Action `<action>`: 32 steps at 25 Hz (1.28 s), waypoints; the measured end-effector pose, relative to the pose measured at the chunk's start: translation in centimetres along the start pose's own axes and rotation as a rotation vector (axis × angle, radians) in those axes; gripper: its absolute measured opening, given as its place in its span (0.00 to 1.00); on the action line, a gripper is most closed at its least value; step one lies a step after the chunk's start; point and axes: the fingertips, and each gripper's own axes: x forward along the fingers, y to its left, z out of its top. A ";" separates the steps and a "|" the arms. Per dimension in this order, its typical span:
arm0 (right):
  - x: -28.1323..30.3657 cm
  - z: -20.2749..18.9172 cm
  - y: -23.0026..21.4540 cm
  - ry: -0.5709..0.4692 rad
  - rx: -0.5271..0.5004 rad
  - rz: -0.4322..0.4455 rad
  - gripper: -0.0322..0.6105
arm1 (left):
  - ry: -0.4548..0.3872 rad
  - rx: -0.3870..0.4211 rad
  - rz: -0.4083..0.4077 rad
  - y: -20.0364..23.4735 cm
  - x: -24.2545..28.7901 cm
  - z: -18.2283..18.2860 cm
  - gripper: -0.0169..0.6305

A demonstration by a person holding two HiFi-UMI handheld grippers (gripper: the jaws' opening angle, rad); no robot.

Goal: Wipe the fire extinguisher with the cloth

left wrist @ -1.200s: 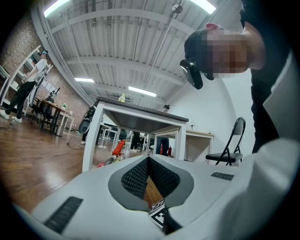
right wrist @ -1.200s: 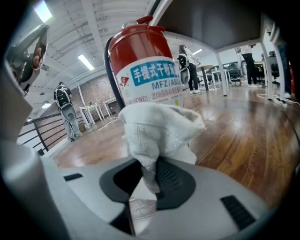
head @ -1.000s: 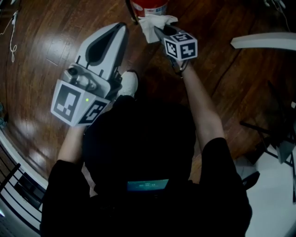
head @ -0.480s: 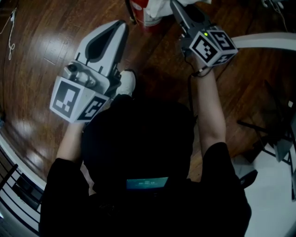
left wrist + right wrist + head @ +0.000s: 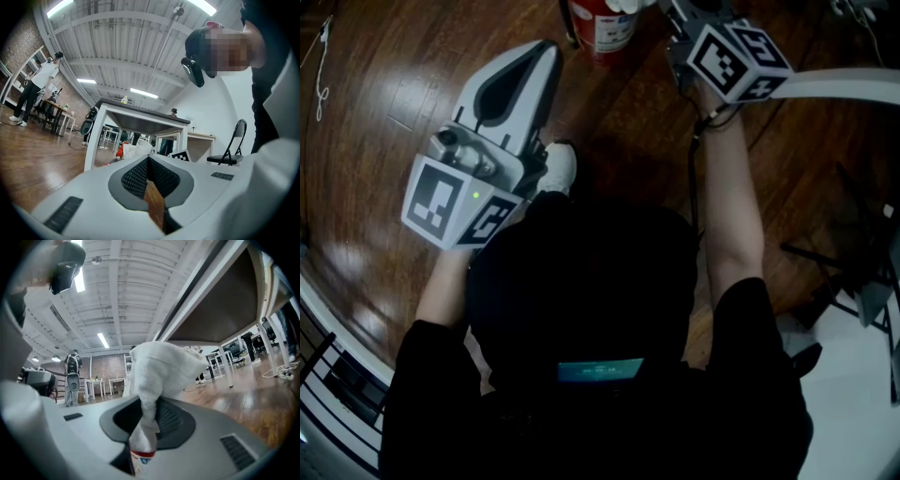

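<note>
1. Head view: L gripper (image 5: 541, 54) sat left of centre, nose pointing to the top of frame over the dark wood floor (image 5: 384, 112). Its marker cube (image 5: 450, 211) was at the lower left end of the tool, w/ a green LED lit.
2. L gripper view: jaws were together at the tips, nothing between them. Only a thin sliver of brown floor showed through the slit lower down.
3. R gripper (image 5: 147, 401) was clamped on the white cloth (image 5: 161, 364). The cloth was bunched above the jaws & filled mid frame of the R gripper view.
4. The fire extinguisher (image 5: 605, 23) had a red body w/ a white label and stood on the floor at top centre of the head view, cut by the frame edge. Just right of it, at upper right, was the R gripper's own cube (image 5: 736, 58). A scrap of cloth showed at the top edge, over the extinguisher.
5. R gripper view, bottom centre: a white-and-red bit showed through the slit under the cloth, prob. the extinguisher label. Couldn't tell if cloth & extinguisher touched.
6. L gripper view, mid frame beyond the tips: red extinguisher & cloth looked small, seen between the legs of a white table (image 5: 140, 117). A black folding chair (image 5: 232, 145) was at right.
7. A white shoe (image 5: 561, 169) lay just beside the L gripper, centre of the head view.
8. A person in white shirt (image 5: 40, 79) stood at upper left of the L gripper view, far back.
</note>
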 end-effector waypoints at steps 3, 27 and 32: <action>-0.1 -1.7 -0.5 0.015 0.001 -0.013 0.20 | 0.005 -0.006 0.003 0.6 0.0 -0.2 0.02; -1.0 -26.2 -4.3 0.460 0.162 -0.091 0.20 | 0.002 -0.011 0.014 0.5 0.4 -0.1 0.02; -1.2 -25.9 -4.3 0.452 0.159 -0.078 0.19 | 0.002 -0.008 0.014 0.6 0.5 0.0 0.02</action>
